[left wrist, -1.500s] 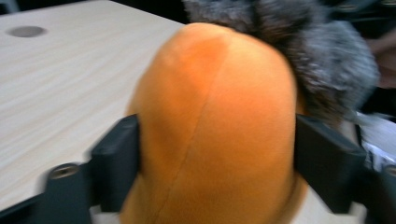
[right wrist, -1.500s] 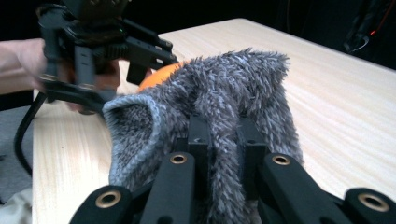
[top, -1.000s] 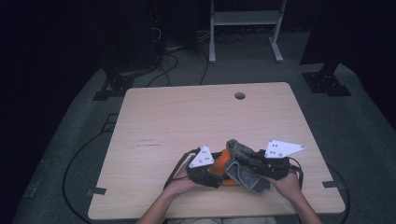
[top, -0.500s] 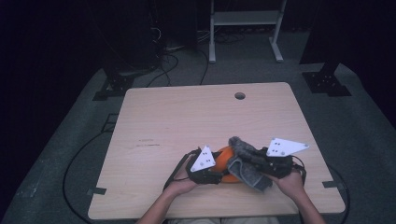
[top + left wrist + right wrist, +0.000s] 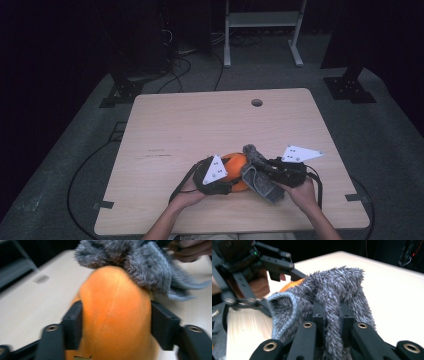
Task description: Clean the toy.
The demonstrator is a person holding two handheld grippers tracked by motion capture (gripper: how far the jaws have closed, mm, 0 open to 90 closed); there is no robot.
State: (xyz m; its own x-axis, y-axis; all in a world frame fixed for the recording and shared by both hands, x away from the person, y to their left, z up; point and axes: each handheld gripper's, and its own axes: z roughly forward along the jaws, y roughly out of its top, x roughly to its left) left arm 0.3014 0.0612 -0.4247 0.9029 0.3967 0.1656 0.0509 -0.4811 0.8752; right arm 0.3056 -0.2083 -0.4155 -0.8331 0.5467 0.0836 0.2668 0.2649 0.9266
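Near the table's front edge lies an orange soft plush thing [image 5: 234,165] [image 5: 112,312]. My left gripper [image 5: 231,176] [image 5: 115,315] has a jaw on each side of it, and the pads press on its flanks. These jaws have just been opening a little, with the plush still between them. A grey fuzzy cloth [image 5: 256,177] [image 5: 140,267] [image 5: 332,287] lies over the plush's far tip. My right gripper [image 5: 264,172] [image 5: 332,312] comes in from the right and is shut on a fold of that cloth. A bit of orange [image 5: 292,283] peeks out behind the cloth.
The wooden table [image 5: 200,125] has a small round hole [image 5: 257,102] near its far edge. A white metal stand [image 5: 260,20] and cables lie on the dark floor beyond. A person's hands hold both grippers at the front edge.
Both hands stay at the same spot near the front edge. The right gripper has dipped slightly with the grey cloth; the plush has not moved.
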